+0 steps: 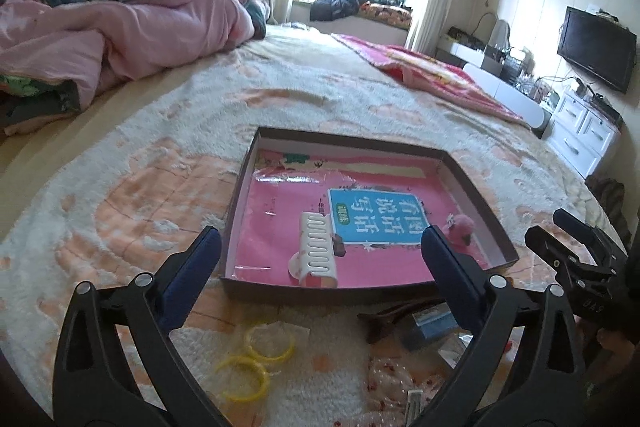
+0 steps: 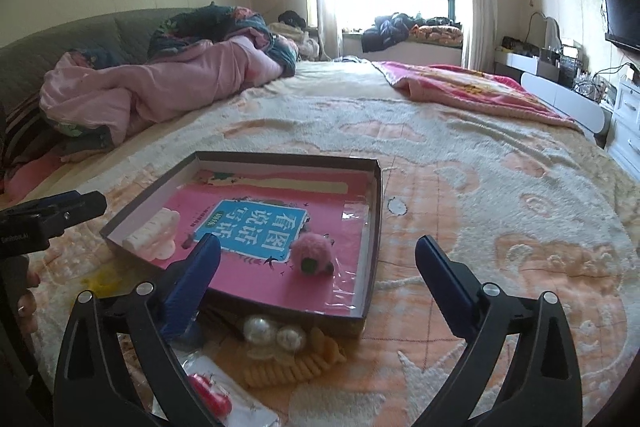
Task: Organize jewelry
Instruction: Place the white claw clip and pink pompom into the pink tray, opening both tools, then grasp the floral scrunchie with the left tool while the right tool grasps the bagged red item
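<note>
A shallow brown box (image 1: pixel 344 139) lined with a pink book lies on the bed. Inside are a white claw clip (image 1: pixel 316 247) on the left and a pink pompom (image 1: pixel 460 227) at the right. My left gripper (image 1: pixel 320 247) hangs open over the box's near edge with nothing between its fingers. Two yellow rings (image 1: pixel 256 359) and a dark hair clip (image 1: pixel 396 319) lie below it. My right gripper (image 2: pixel 318 247) is also open and empty, above the box (image 2: pixel 280 158), with the pompom (image 2: pixel 312 255) beyond it. A pearl hairpiece (image 2: pixel 272 333) and a yellow twisted tie (image 2: pixel 296 363) lie under it.
A red item in a clear bag (image 2: pixel 208 395) lies near the bottom edge. A pink quilt (image 1: pixel 120 35) is heaped at the bed's far left, and a red blanket (image 2: pixel 472 87) at the far right. White drawers (image 1: pixel 584 131) and a TV (image 1: pixel 596 47) stand beyond the bed.
</note>
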{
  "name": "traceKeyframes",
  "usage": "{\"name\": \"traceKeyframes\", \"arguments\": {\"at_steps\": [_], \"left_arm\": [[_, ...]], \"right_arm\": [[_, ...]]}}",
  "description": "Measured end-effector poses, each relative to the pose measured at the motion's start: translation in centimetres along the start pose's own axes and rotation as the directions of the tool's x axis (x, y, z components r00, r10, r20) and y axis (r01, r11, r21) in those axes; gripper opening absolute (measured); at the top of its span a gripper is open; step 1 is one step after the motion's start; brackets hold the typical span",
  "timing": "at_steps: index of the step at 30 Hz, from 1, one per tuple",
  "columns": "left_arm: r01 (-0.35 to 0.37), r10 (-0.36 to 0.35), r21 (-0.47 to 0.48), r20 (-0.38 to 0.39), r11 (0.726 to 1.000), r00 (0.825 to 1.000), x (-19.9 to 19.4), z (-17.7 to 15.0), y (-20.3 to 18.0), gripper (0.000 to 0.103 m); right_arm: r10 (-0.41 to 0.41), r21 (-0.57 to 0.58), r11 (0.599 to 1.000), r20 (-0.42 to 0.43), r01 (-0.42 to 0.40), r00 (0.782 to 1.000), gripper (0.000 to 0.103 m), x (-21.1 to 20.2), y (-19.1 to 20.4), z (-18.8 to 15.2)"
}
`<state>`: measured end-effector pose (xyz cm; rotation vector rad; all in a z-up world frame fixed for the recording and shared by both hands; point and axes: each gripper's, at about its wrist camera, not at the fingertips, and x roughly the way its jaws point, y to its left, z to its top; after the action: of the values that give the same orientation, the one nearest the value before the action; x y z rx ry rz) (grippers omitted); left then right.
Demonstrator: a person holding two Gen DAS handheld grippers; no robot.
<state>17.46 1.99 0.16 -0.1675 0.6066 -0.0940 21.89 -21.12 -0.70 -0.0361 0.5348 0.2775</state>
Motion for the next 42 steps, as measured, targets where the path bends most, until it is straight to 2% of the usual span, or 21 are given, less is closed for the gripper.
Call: {"name": "traceKeyframes", "arguments": {"at_steps": [6,23,32,42], "left_arm": [[0.013,-0.014,0.015,0.044,1.000,0.999,-2.1,-0.9,-0.3,0.091],[0.048,-0.056,0.082,0.094,0.995,0.994,-5.7,-3.6,-1.4,0.091],[0.053,-0.060,0.108,0.057,0.993,0.997,-6.1,-5.4,-1.6,0.091],[0.073,-0.071,0.135,-0.016,0.988,0.997,-5.5,-7.8,-2.1,0.092]], "right_arm": [[0.008,-0.015,1.000,0.031,-0.007,0.999,0.095,-2.2,0.5,-0.5],[0.056,-0.113,0.992,0.059,-0.049,0.997,0.095,-7.0,3.8,-3.2],[0.064,-0.147,0.987,0.014,-0.061,0.998,0.095,-7.3,4.7,-5.5],[0.046,-0.177,0.983,-0.037,-0.052,0.998,0.095,-6.7,4.6,-8.1]]}}
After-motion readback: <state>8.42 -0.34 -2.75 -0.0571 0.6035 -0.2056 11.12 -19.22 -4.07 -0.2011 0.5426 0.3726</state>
